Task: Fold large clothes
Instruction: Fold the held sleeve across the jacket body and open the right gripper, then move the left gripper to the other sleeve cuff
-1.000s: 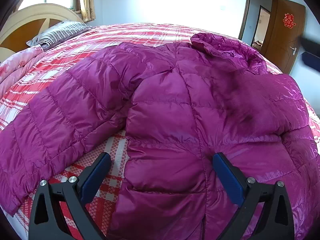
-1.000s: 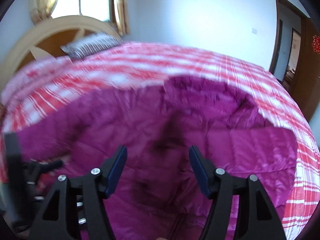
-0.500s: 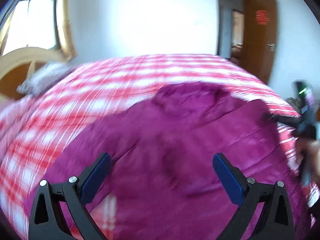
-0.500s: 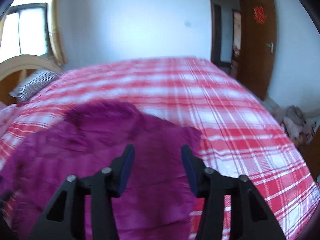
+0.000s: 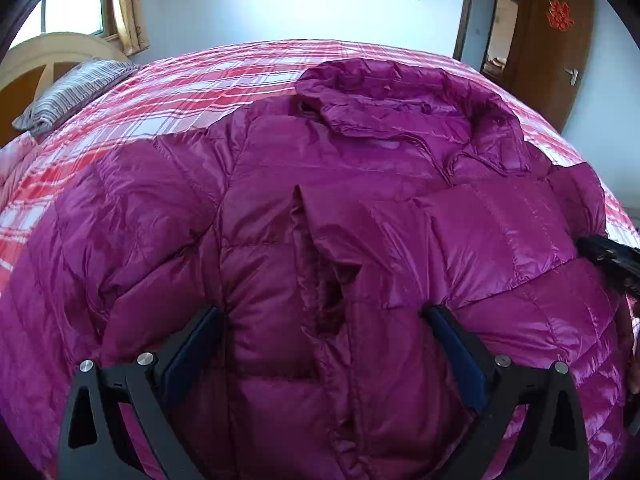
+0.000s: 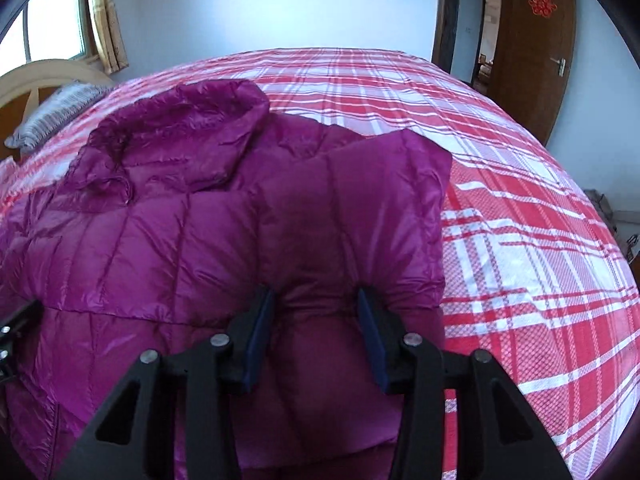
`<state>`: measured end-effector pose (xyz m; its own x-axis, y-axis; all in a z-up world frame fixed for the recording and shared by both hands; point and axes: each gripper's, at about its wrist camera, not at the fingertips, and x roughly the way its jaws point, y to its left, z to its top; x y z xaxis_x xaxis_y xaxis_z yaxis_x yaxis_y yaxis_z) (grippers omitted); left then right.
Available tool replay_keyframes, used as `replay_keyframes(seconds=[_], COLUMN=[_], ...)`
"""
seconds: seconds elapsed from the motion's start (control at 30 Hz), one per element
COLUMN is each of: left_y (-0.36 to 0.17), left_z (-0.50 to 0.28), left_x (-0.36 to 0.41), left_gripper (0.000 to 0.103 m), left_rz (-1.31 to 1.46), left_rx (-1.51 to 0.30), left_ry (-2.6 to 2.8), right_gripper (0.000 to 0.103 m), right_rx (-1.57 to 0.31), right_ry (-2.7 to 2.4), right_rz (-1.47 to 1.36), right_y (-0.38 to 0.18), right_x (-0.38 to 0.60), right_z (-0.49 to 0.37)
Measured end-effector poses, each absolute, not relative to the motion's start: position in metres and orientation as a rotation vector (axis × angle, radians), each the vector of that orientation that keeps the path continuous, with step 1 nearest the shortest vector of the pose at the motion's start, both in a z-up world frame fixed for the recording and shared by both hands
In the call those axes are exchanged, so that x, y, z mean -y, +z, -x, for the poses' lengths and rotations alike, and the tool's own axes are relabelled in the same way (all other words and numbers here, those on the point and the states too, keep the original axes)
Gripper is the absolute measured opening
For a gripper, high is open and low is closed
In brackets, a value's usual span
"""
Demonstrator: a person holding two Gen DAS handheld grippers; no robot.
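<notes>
A shiny purple down jacket lies front up on the red plaid bed, hood toward the far side. One sleeve lies folded across its chest. My left gripper hovers open over the zip line, nothing between its pads. My right gripper is shut on a puffy fold of that sleeve, and fabric bulges between the blue pads. The right gripper shows at the right edge of the left wrist view.
The red and white plaid bedspread stretches wide to the right of the jacket. A striped pillow and a wooden headboard sit at the far left. A brown door stands beyond the bed.
My right gripper narrowed, dropped onto the jacket's right side and closed on the sleeve. The left gripper swung across the jacket and now sits over its middle, still open.
</notes>
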<state>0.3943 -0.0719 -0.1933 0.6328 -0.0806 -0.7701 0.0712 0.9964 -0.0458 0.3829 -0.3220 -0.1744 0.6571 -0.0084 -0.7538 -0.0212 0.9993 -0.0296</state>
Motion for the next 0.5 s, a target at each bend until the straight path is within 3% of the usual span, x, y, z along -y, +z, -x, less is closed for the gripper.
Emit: replay_keyframes(seconds=[0.23, 0.5], left_y=[-0.196, -0.195], left_z=[-0.392, -0.390], left_x=[0.074, 0.076], left_gripper=[0.102, 0.102], left_rz=[-0.008, -0.002], left_rx=[-0.862, -0.860], left_ry=[-0.071, -0.074], right_gripper=[0.051, 0.048], right_rx=[-0.685, -0.832], right_ry=[-0.064, -0.124], right_rz=[-0.070, -0.048], right_y=[-0.115, -0.169], right_x=[0.339, 0.335], right_z=[-0.380, -0.437])
